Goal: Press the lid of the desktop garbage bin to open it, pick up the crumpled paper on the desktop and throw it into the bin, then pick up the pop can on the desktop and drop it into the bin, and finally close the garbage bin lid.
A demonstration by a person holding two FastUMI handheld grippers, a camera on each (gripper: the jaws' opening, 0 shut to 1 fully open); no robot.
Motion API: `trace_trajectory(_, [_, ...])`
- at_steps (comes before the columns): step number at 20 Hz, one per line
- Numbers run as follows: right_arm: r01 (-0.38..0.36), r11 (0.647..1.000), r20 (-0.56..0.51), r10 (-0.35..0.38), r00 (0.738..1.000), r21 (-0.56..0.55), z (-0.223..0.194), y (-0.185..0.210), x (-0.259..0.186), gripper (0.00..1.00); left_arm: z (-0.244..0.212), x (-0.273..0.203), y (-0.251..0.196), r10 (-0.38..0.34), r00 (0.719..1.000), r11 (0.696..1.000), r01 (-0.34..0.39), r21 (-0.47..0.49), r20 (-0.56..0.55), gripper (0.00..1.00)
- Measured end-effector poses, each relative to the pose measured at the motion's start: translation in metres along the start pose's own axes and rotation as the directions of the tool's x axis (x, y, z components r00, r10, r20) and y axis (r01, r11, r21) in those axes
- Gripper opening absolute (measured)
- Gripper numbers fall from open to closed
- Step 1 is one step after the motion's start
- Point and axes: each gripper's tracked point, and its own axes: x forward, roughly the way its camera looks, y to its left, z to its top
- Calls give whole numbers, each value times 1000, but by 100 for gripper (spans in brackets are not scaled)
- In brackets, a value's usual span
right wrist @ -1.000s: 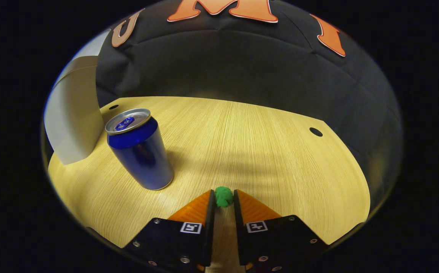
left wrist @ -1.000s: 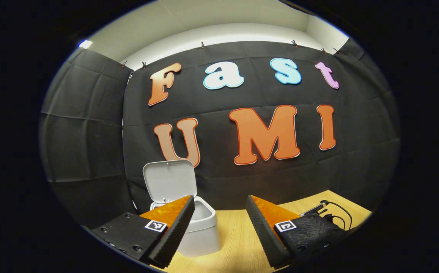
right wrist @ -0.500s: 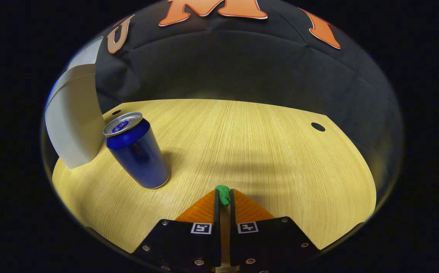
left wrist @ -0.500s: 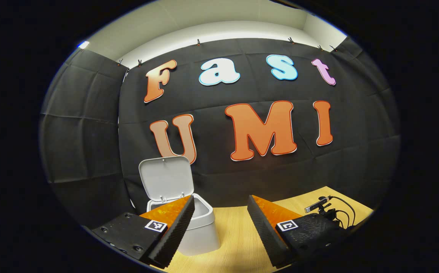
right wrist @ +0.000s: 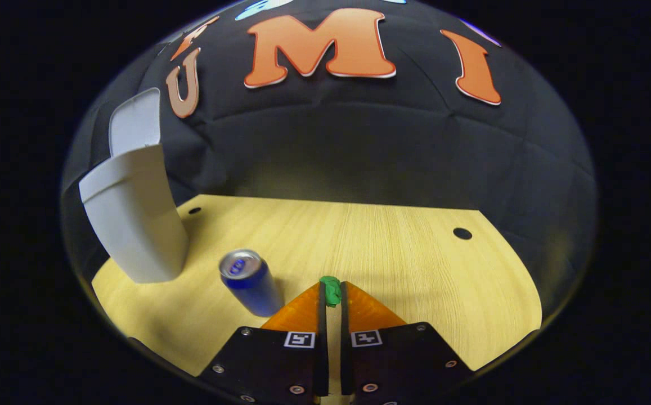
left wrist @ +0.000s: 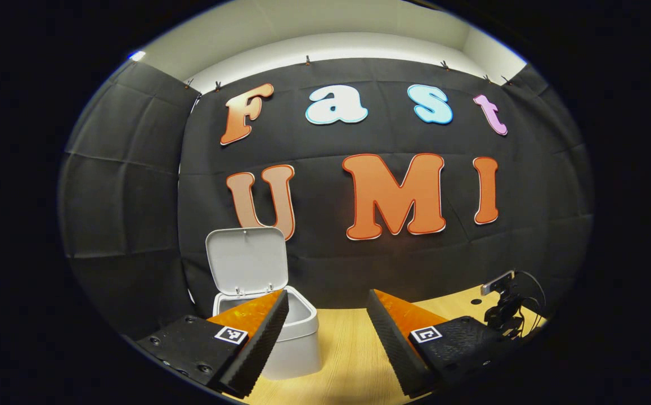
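Note:
In the right gripper view my right gripper [right wrist: 331,291] is shut on a small green crumpled paper [right wrist: 332,289], held above the wooden desktop [right wrist: 393,253]. A blue pop can [right wrist: 249,282] stands upright just left of its fingers. The white garbage bin [right wrist: 137,225] stands at the far left with its lid [right wrist: 135,121] raised. In the left gripper view my left gripper [left wrist: 325,323] is open and holds nothing. The bin [left wrist: 297,337] sits behind its left finger, lid [left wrist: 247,260] upright. The right gripper [left wrist: 502,306] appears far off at the right edge.
Round holes [right wrist: 462,233] pierce the desktop near its back corners. Black cloth walls close the booth behind and to the left. Cables [left wrist: 530,281] trail from the far gripper.
My right gripper has squeezed shut on the green paper and risen away from the desktop; the can and bin look smaller and lower. The left gripper has drifted only slightly.

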Motion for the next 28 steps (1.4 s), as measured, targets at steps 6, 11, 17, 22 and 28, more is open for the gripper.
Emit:
trace_trajectory(6, [-87,996,142,89,986,-21,83,36,-39,8,4,2,9,-1,1000,1000,2,-30,27,94])
trace_trajectory(11, [-209,976,215,218,952,-60,134,101,-56,8,3,-7,31,36,998,998,-33,-55,44,94])
trace_trajectory(17, [-322,940,246,341,907,-116,169,166,-66,8,0,-26,70,118,992,991,-115,-64,50,89])
trace_trajectory(22, [-386,908,282,418,864,-162,194,214,-70,8,-1,-42,101,187,981,981,-184,-64,57,89])
trace_trajectory(28, [-465,865,286,501,817,-186,214,278,-64,8,-6,-57,133,252,966,967,-249,-60,57,93])
